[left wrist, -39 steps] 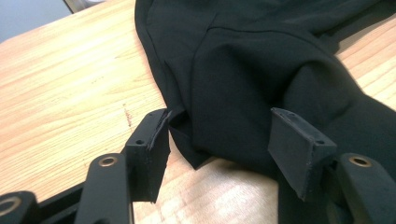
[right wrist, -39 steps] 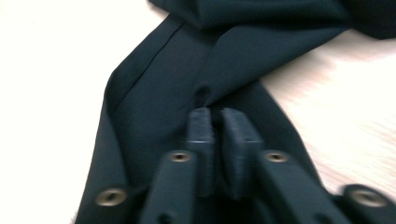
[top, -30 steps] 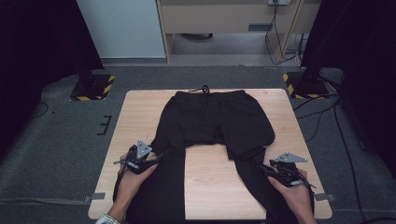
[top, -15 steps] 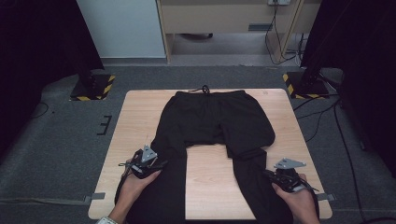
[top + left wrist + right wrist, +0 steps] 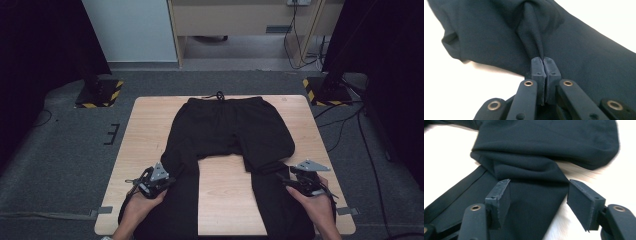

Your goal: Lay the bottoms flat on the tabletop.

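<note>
The black trousers (image 5: 227, 145) lie flat across the middle of the pale wooden worktop (image 5: 145, 120), waistband toward the top of the frame, both legs running to the bottom edge. Since a moment ago both hands have slid down toward the lower edge of the frame, along the legs. The left tool (image 5: 543, 65), at lower left, is clamped tight on a pinch of the left leg, cloth puckering up from its pads; the right tool (image 5: 537, 195), at lower right, stands wide apart over the right leg, gripping nothing yet. I judge a fold is being set up, with 1 of 2 grips made. Around the worktop: grey carpet (image 5: 70, 150), 2 striped stand bases (image 5: 100, 92), trailing cables (image 5: 345, 115).
</note>
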Motion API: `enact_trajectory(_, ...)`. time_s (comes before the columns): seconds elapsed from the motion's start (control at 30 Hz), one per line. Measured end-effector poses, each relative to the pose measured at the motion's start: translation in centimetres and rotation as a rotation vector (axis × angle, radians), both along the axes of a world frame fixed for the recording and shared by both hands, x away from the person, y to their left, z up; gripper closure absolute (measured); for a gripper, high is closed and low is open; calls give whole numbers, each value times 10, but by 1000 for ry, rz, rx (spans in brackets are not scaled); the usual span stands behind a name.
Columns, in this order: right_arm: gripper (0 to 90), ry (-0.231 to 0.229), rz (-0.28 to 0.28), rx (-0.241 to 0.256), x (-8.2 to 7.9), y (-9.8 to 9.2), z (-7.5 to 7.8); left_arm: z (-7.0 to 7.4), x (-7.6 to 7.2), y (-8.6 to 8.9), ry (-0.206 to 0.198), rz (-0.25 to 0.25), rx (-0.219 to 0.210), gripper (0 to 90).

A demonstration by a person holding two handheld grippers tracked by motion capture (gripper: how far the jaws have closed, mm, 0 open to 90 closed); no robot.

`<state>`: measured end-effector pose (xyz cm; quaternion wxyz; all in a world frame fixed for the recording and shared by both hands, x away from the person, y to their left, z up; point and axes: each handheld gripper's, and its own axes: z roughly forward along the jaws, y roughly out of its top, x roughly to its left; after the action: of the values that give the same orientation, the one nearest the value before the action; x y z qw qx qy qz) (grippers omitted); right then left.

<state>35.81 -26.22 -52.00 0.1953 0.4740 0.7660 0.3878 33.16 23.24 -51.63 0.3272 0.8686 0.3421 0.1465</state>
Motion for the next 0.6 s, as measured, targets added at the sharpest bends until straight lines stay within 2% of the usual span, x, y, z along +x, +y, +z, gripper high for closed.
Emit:
enact_trajectory(0.1, 349, 32, 8, -31, 14, 8, -7, 3, -17, 3, 14, -35, 9, 873)
enact_trajectory(0.17, 426, 43, 10, -44, 18, 11, -10, 6, -24, 5, -2, -37, 1, 850)
enact_trajectory(0.2, 452, 51, 9, -56, 19, 12, -10, 7, -26, 7, -21, -34, -5, 811)
enact_trajectory(0.23, 509, 44, 13, -70, 19, 12, -11, 8, -26, 8, -49, -6, -20, 724)
enact_trajectory(0.27, 588, 40, 21, -69, 19, 12, -11, 9, -25, 9, -66, 13, -31, 607)
enact_trajectory(0.3, 639, 41, 27, -69, 18, 12, -11, 10, -22, 10, -98, 36, -54, 559)
enact_trajectory(0.33, 734, 36, 32, -75, 17, 11, -10, 10, -18, 11, -121, 57, -65, 505)
enact_trajectory(0.4, 830, 43, 36, -73, 15, 10, -10, 10, -10, 11, -152, 94, -60, 384)
enact_trajectory(0.47, 867, 57, 46, -65, 11, 7, -9, 9, -1, 13, -173, 132, -66, 319)
enact_trajectory(0.53, 874, 63, 50, -66, 4, 4, -8, 9, 9, 13, -190, 158, -83, 295)
enact_trajectory(0.6, 876, 71, 51, -75, -6, 0, -7, 8, 20, 11, -207, 175, -73, 276)
